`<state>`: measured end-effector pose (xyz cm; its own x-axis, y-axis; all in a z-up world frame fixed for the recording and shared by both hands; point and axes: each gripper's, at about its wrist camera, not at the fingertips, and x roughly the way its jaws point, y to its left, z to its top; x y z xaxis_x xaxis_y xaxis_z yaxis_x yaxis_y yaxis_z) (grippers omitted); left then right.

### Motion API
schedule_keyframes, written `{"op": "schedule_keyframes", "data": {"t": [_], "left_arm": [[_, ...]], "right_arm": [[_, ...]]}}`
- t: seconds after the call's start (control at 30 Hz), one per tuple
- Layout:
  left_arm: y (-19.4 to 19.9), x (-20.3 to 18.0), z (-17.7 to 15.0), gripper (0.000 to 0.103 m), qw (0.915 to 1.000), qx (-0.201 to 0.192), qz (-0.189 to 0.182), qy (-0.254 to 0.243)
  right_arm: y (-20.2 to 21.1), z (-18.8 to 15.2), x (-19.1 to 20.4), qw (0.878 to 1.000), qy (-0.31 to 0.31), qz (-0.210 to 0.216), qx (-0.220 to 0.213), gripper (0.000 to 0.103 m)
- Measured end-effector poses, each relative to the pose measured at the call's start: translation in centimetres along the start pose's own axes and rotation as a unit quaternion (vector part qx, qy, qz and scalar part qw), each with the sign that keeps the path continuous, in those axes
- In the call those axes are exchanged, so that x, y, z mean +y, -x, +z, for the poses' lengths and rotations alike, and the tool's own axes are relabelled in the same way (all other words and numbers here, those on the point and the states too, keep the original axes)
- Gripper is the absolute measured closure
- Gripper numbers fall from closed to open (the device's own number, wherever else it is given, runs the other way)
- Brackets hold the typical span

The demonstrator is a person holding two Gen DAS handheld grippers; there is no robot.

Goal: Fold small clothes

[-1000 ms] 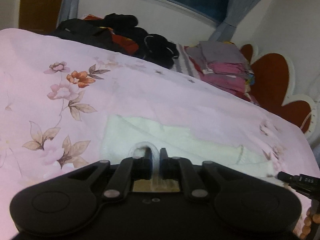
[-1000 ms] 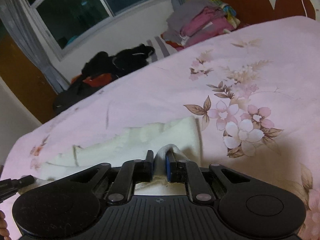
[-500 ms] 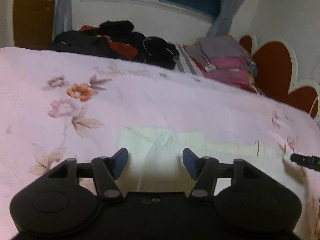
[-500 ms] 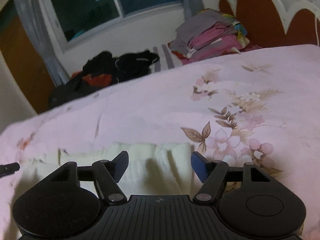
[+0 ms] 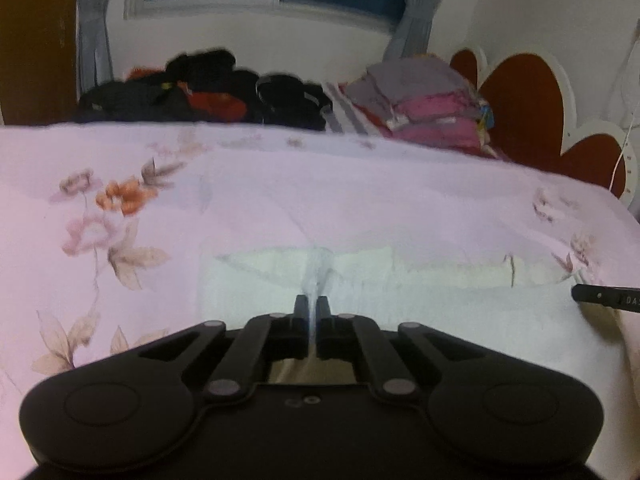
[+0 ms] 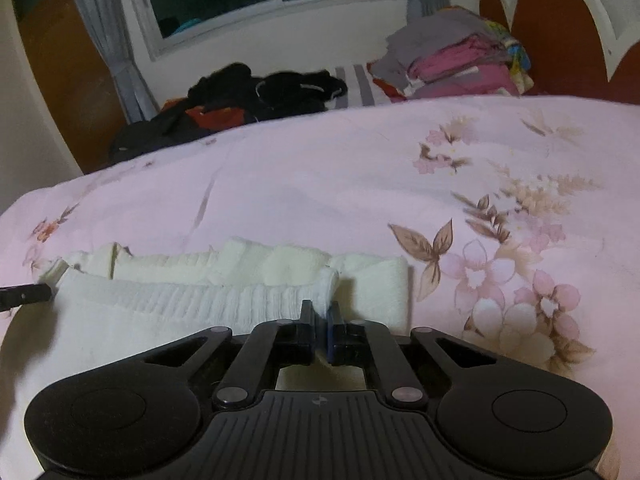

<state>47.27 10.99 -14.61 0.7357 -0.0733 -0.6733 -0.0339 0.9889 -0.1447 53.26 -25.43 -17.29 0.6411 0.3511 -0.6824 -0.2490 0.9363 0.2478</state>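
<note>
A small cream-white knit garment (image 5: 400,280) lies flat on the pink floral bedspread (image 5: 280,208), partly folded over itself. My left gripper (image 5: 312,304) is shut on a pinched ridge of its near edge. In the right wrist view the same garment (image 6: 200,300) shows a ribbed near layer over a fluffier far layer. My right gripper (image 6: 322,310) is shut on the ribbed layer's right corner. Each gripper's tip pokes into the other view at the edge: the right one (image 5: 604,298), the left one (image 6: 24,296).
A pile of dark and red clothes (image 5: 208,92) and a stack of folded pink and grey clothes (image 5: 424,100) lie along the far side of the bed under the window. A red and white headboard (image 5: 532,108) stands at the right.
One second ago both grippers held the garment; half a second ago both were open above it. Now both have shut again on its near edge, on a fresh grip.
</note>
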Motion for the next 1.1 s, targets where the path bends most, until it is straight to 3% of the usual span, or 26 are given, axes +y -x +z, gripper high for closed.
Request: {"op": "schedule_keyframes", "data": {"t": [0.13, 0.2, 0.33, 0.5, 0.63, 0.7, 0.73, 0.77, 0.93, 1.1], "left_arm": [[0.7, 0.1, 0.9, 0.1, 0.9991, -0.037, 0.016, 0.016], [0.4, 0.3, 1.2, 0.1, 0.9982, -0.047, 0.029, 0.023], [-1.1, 0.3, 0.7, 0.1, 0.998, -0.037, 0.043, 0.029], [-2.8, -0.4, -0.6, 0.099, 0.9971, -0.014, 0.075, -0.003], [-1.6, -0.6, -0.6, 0.079, 0.9955, -0.019, 0.092, -0.013], [-0.7, -0.2, -0.6, 0.08, 0.9962, -0.02, 0.085, 0.003], [-0.1, 0.0, -0.7, 0.08, 0.9963, -0.021, 0.083, 0.01], [0.6, 0.1, -0.8, 0.08, 0.9963, -0.025, 0.081, 0.015], [4.0, -1.1, -1.3, 0.08, 0.9975, -0.048, 0.05, 0.016], [4.2, -4.1, -2.1, 0.08, 0.9997, -0.021, 0.0, -0.008]], "right_arm": [[1.0, 1.2, 0.0, 0.999, -0.008, -0.002, -0.045, 0.099], [0.6, 1.7, 0.0, 0.999, -0.004, -0.008, -0.048, 0.099], [-1.5, 1.4, -0.7, 0.999, -0.021, -0.021, -0.033, 0.099], [-3.2, 0.7, -0.7, 0.999, -0.005, -0.042, -0.019, 0.099], [-2.0, 1.1, -1.0, 0.999, -0.013, -0.031, -0.027, 0.097], [-0.9, 1.2, -1.2, 0.998, -0.025, -0.033, -0.037, 0.083], [-0.3, 1.2, -1.3, 0.998, -0.03, -0.031, -0.045, 0.059], [0.4, 1.2, -1.2, 0.998, -0.034, -0.025, -0.054, 0.043], [2.9, 0.8, 1.6, 0.998, -0.01, 0.0, -0.063, 0.043], [2.7, -1.1, 6.2, 0.998, 0.031, 0.039, -0.027, 0.048]]}}
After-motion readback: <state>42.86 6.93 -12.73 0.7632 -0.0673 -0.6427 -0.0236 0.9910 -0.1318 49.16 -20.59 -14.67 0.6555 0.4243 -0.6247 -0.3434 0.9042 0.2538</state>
